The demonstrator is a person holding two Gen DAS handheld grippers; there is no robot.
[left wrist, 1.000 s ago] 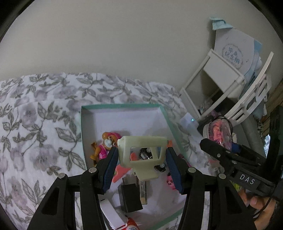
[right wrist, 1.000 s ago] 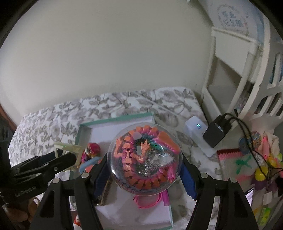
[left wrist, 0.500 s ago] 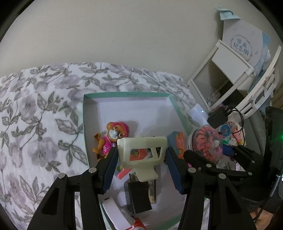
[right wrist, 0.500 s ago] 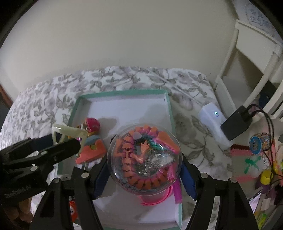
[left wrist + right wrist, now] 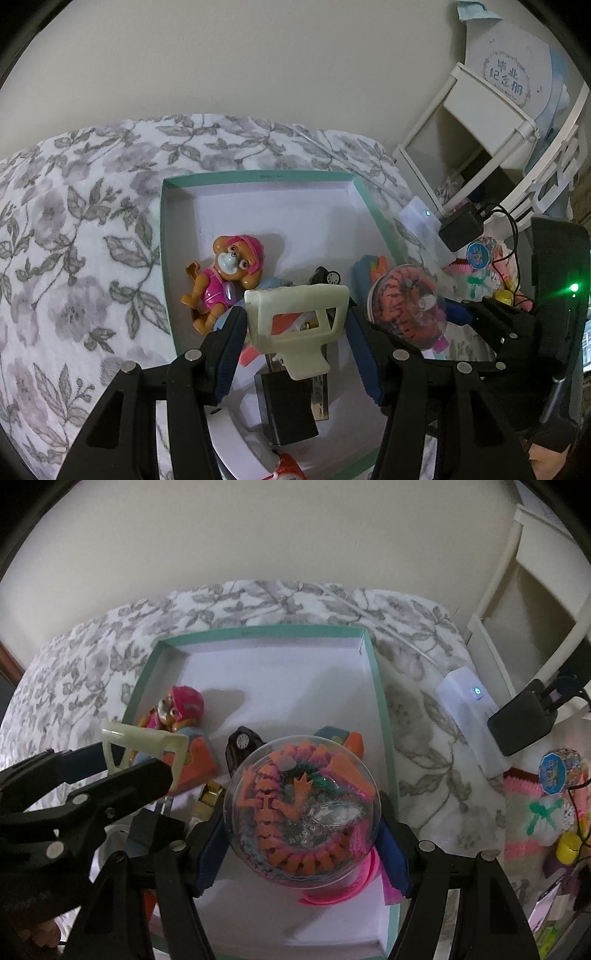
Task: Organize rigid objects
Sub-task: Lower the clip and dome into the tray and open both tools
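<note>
In the green-rimmed white cardboard box (image 5: 168,236), the items under the grippers at six o'clock are half hidden. The left gripper (image 5: 295,345) angles down, clamping a cream plastic frame piece (image 5: 299,321). At three o'clock, the right gripper (image 5: 301,845) points steeply down, gripping a clear plastic globe holding an orange dragon (image 5: 301,808) above the box.

Right tongs (image 5: 301,853) clamping clear globe (image 5: 301,812) with orange dragon, over teal-rimmed box (image 5: 380,709), floral bedspread (image 5: 258,598) beneath

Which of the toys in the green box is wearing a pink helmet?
The brown dog figure in a pink suit, lying near the left wall of the green box. The small black car beside it has none.
</note>
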